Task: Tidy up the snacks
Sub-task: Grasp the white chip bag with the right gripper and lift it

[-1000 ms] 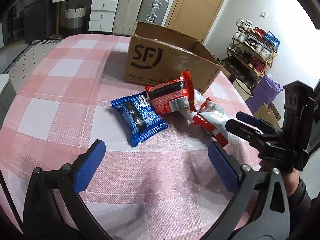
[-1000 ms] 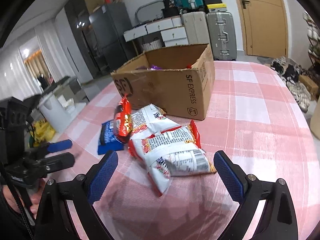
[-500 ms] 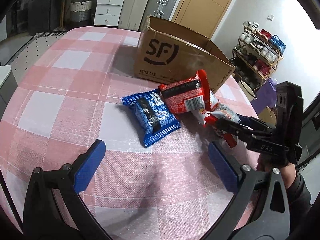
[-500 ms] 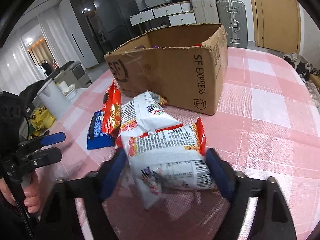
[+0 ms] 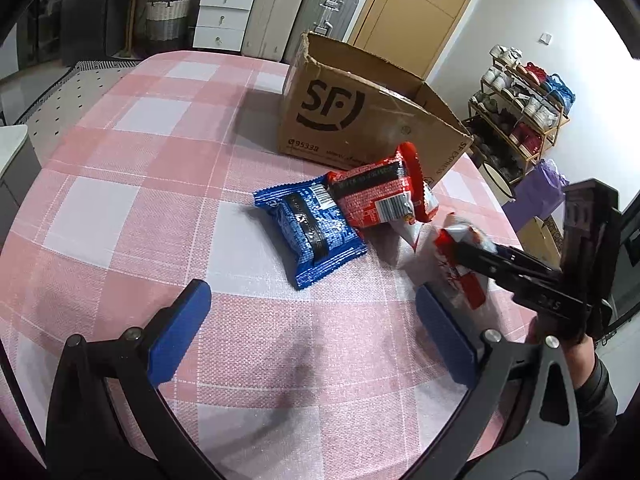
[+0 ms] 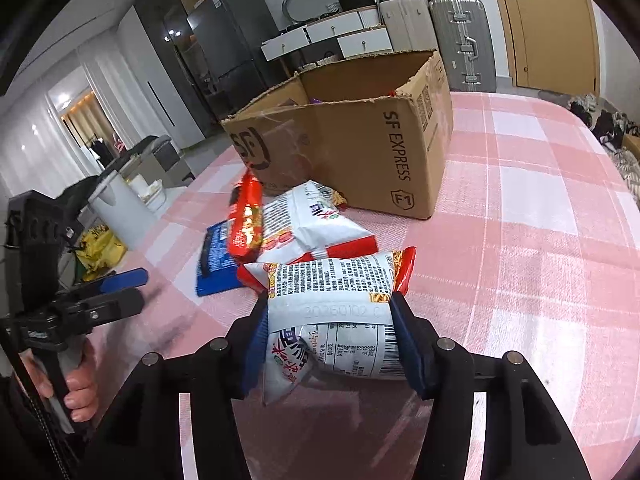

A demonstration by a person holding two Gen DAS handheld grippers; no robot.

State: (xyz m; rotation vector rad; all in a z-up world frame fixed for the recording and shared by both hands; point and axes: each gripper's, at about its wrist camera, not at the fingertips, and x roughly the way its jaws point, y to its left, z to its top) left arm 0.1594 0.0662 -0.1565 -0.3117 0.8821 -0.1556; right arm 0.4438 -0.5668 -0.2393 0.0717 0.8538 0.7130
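The right gripper (image 6: 332, 340) has just closed its fingers on the white noodle packet (image 6: 340, 300), which a second ago lay loose on the table (image 5: 140, 200) and now looks lifted near its right edge. The left gripper (image 5: 312, 340) waits wide open and empty. Three packets remain before the cardboard box (image 6: 360, 140), likely the packet's destination.

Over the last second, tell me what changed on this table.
The right gripper advanced and shut on the white noodle packet, which it has pulled slightly clear of the pile. The left gripper stayed open and empty. The blue packet, red packet and cardboard box stayed put.
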